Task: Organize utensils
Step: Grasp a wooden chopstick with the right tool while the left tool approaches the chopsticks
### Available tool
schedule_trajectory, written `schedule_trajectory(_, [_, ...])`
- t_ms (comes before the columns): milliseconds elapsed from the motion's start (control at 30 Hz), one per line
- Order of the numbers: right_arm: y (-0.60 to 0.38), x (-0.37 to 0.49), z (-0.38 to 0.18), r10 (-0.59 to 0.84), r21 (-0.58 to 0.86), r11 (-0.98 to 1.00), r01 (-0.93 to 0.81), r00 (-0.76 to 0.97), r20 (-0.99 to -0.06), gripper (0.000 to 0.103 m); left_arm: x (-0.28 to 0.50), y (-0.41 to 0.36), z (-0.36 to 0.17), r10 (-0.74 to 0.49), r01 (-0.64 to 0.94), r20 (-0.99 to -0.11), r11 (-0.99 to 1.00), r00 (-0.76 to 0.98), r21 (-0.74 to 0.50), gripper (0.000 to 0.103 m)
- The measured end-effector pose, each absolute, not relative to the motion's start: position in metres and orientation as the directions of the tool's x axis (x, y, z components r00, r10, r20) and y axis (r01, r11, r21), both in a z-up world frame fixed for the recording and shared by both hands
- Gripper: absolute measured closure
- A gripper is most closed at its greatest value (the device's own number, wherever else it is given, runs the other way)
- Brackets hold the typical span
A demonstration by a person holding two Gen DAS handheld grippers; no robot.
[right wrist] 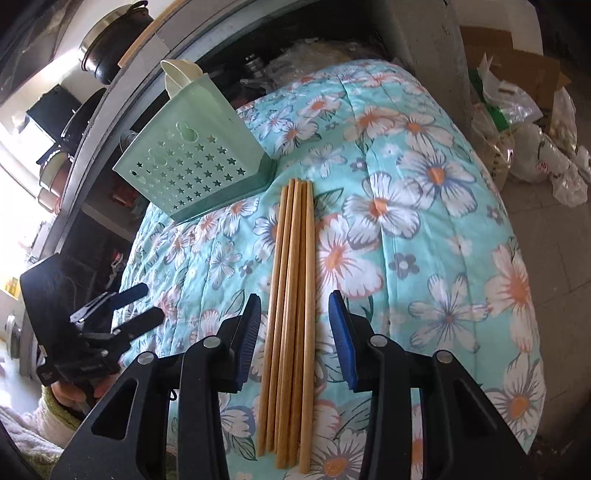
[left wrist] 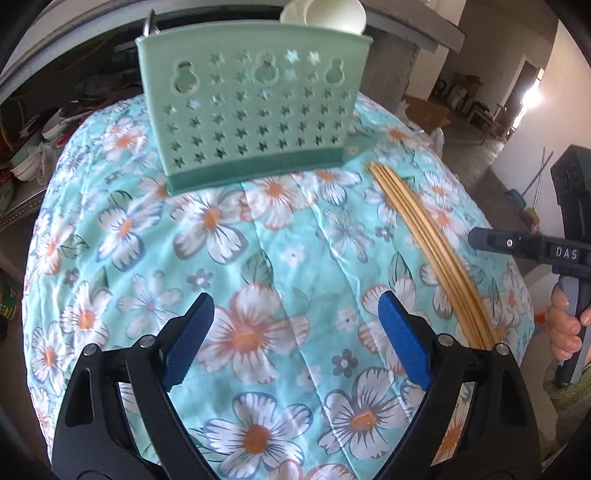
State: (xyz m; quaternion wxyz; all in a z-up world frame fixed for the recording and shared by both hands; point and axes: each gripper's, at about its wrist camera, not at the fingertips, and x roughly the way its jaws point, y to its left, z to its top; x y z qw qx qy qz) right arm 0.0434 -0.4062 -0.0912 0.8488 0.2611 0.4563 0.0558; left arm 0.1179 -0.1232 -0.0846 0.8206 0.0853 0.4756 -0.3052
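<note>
A mint green utensil holder (left wrist: 251, 110) with star cut-outs stands at the far side of the floral cloth; white spoons (left wrist: 325, 14) stick out of its top. It also shows in the right wrist view (right wrist: 195, 158). A bundle of several bamboo chopsticks (right wrist: 291, 314) lies flat on the cloth, right of the holder; it also shows in the left wrist view (left wrist: 428, 247). My right gripper (right wrist: 293, 332) is open, its jaws on either side of the chopsticks, apart from them. My left gripper (left wrist: 295, 339) is open and empty over the cloth.
The floral cloth (left wrist: 258, 258) covers a rounded table top. Shelves with pots (right wrist: 110, 48) and clutter stand behind the holder. Bags and cardboard (right wrist: 524, 110) lie on the floor to the right. The left gripper shows at the left of the right wrist view (right wrist: 136, 306).
</note>
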Motion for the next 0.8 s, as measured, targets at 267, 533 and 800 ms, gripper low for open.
schedule_trajectory(267, [-0.413, 0.046, -0.107, 0.368, 0.539, 0.824, 0.174, 0.560, -0.742, 0.081, 0.117, -0.132, -0.113, -0.437, 0.555, -0.846, 0.804, 0.307, -0.213, 0.008])
schedule_trajectory(533, [-0.411, 0.056, -0.117, 0.395, 0.547, 0.823, 0.157, 0.535, -0.747, 0.091, 0.109, -0.142, -0.117, -0.394, 0.600, -0.858, 0.789, 0.330, -0.131, 0.008])
schedule_trajectory(800, [-0.425, 0.055, -0.118, 0.425, 0.597, 0.784, 0.173, 0.552, -0.717, 0.096, 0.114, -0.134, -0.115, -0.450, 0.579, -0.840, 0.787, 0.304, -0.212, 0.008])
